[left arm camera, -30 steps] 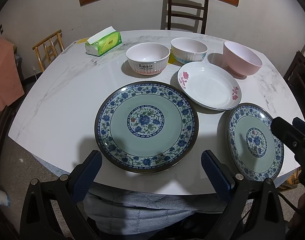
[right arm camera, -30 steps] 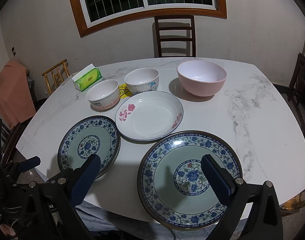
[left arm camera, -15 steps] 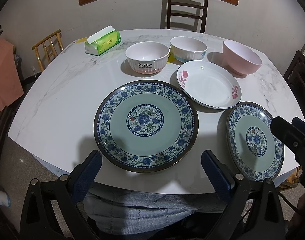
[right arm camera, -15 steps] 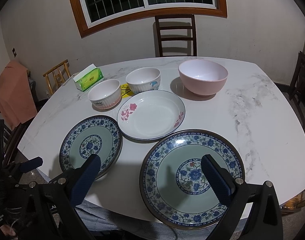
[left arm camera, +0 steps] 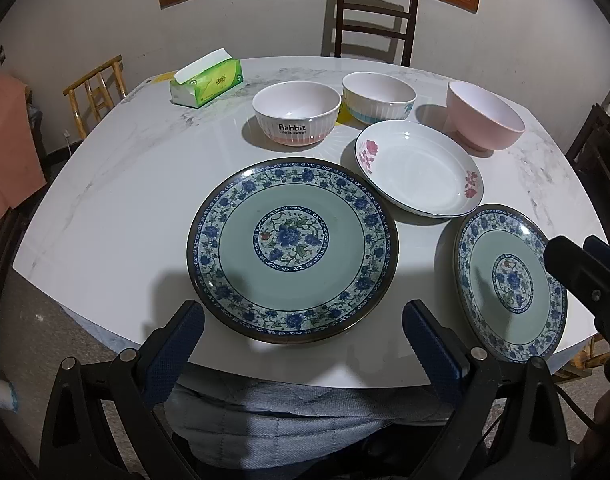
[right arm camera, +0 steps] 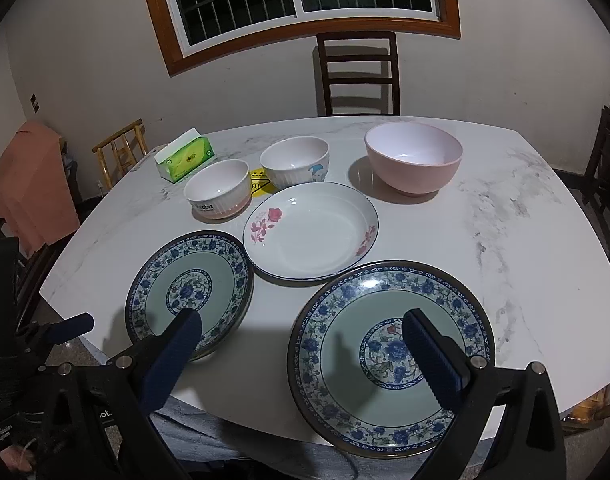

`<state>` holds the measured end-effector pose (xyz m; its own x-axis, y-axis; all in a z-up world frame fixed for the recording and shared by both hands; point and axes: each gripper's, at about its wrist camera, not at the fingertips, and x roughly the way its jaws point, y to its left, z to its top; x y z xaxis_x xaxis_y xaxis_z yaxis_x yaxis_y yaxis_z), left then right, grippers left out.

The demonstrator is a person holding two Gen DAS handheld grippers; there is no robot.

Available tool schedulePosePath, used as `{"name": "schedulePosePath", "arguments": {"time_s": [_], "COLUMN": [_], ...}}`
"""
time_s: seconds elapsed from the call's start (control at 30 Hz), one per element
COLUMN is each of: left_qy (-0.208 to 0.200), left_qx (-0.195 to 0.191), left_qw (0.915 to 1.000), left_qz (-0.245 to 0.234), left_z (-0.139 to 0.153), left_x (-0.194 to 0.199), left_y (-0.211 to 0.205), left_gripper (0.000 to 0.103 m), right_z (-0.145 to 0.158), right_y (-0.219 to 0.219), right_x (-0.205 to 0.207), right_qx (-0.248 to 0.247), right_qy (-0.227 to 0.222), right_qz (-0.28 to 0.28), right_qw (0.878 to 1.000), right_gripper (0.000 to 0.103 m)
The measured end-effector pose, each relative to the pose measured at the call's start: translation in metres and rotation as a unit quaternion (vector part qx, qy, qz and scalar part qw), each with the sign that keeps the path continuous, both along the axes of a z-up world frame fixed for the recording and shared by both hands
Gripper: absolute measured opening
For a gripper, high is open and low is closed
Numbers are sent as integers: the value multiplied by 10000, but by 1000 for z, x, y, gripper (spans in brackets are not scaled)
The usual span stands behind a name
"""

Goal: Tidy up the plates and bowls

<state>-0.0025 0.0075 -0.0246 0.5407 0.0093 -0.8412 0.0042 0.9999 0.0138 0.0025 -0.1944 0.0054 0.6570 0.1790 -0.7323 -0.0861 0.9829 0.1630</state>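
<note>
Two blue-patterned plates lie at the table's near edge: the left plate and the right plate. A white flowered plate lies behind them. Behind that stand a white "Rabbit" bowl, a ribbed bowl and a pink bowl. My left gripper is open and empty, just short of the left plate. My right gripper is open and empty, over the near edge between the two blue plates.
A green tissue box sits at the far left of the marble table. A dark chair stands behind the table, a bamboo chair at its left. A yellow sticker lies between the bowls.
Both grippers have edged slightly forward and up over the table's near edge; the right view has shifted a little. Nothing on the table has moved.
</note>
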Motion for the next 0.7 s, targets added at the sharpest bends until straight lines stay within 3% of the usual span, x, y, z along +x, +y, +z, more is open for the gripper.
{"name": "schedulePosePath", "arguments": {"time_s": [0.7], "left_qy": [-70], "left_qx": [-191], "left_qw": [9998], "left_qz": [-7], "left_z": [2], "left_x": [0], "left_y": [7], "left_gripper": [98], "right_z": [1], "right_y": [7], "right_x": [1], "right_qx": [87], "right_qy": [-90], "right_qz": [239], "right_qw": [9996], "right_gripper": [102]}}
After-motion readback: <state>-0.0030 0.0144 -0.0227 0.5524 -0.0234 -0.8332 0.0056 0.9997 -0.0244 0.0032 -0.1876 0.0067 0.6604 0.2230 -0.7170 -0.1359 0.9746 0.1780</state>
